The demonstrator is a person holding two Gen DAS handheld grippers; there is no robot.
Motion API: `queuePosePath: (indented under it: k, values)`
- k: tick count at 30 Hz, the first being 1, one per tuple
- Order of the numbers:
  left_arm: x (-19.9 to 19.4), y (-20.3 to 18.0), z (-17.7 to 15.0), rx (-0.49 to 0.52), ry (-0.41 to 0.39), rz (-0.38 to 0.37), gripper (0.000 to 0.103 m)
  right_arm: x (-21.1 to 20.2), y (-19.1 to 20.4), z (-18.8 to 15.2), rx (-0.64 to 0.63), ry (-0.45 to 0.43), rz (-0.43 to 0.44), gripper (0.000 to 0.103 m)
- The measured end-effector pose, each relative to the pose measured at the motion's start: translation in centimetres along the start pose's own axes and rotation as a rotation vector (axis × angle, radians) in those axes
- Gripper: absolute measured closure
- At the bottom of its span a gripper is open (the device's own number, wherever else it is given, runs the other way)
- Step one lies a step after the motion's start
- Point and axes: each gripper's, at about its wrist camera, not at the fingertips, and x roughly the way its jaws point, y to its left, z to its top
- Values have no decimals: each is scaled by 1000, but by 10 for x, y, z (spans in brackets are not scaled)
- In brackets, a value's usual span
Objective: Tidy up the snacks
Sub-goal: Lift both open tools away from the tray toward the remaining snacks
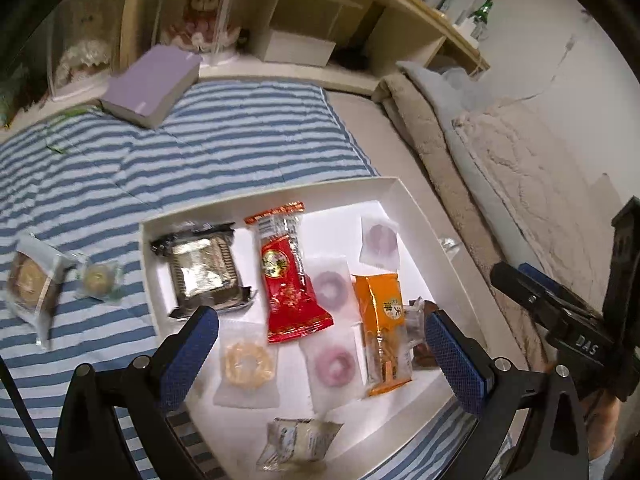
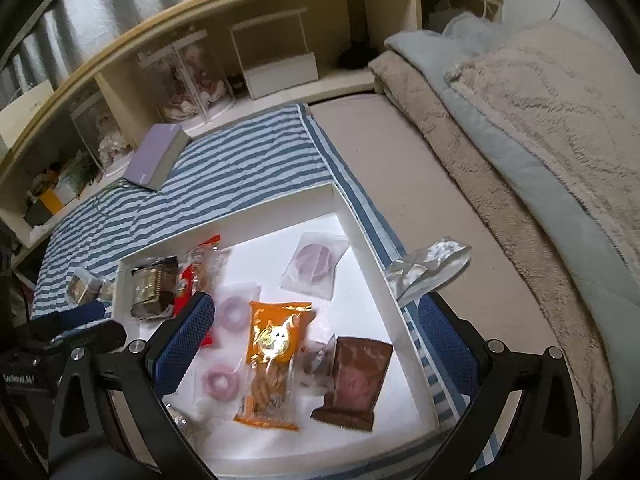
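A shallow white box (image 1: pixel 272 196) lies on a blue-striped blanket and holds several wrapped snacks: a black-and-silver pack (image 1: pixel 204 268), a red pack (image 1: pixel 290 276), an orange pack (image 1: pixel 384 332), purple ring cookies (image 1: pixel 332 284) and a yellow ring cookie (image 1: pixel 248 364). My left gripper (image 1: pixel 322 360) hangs open above the box's near half, touching nothing. Two wrapped cakes (image 1: pixel 32 284) (image 1: pixel 98 278) lie on the blanket left of the box. My right gripper (image 2: pixel 314 346) is open over the orange pack (image 2: pixel 272 364) and a brown pack (image 2: pixel 352 380), apart from both. A silvery wrapper (image 2: pixel 428 268) lies just outside the box's right wall (image 2: pixel 360 240).
A purple book (image 1: pixel 152 84) rests at the blanket's far edge by a wooden shelf unit (image 2: pixel 280 40) with display cases. Folded beige and blue bedding (image 2: pixel 520 140) is piled along the right. Bare mattress (image 2: pixel 400 168) lies between box and bedding.
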Motion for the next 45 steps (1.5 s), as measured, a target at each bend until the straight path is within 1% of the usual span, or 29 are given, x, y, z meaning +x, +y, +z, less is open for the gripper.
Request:
queuePosePath:
  k: [6,11,16,23,28,31,36,41,45]
  values:
    - [-39,4,-8,34,-39,11,0,-30,16,-6,-21,-34,-11,0]
    - [-76,7,-18,86,-80,37,0,-59,31,-12,-28,-73,-22,0]
    - [-114,17,-26,93,-116,36,0,-80,45,-15,-28,-103,-7,0]
    - [-177,35,-32,116,-196,59,0,-108,75,-18,-52,-169,3,0]
    - [-223,55,-39,127,-233,92,0,-122,108,-17,-88,-213,34,0]
    - [-248,68,-43,134,-247,133,0,-125,131,-18,-106,-225,74,0]
    - [-275,90,-52,138,-263,198,0,-120,165,-19,-133,-234,110,0]
    - [-281,114,-60,123,-259,230,0,-105,193,-21,-146,-226,141,0]
    - [-271,141,-60,118,-270,232,0,-84,220,-24,-163,-215,173,0]
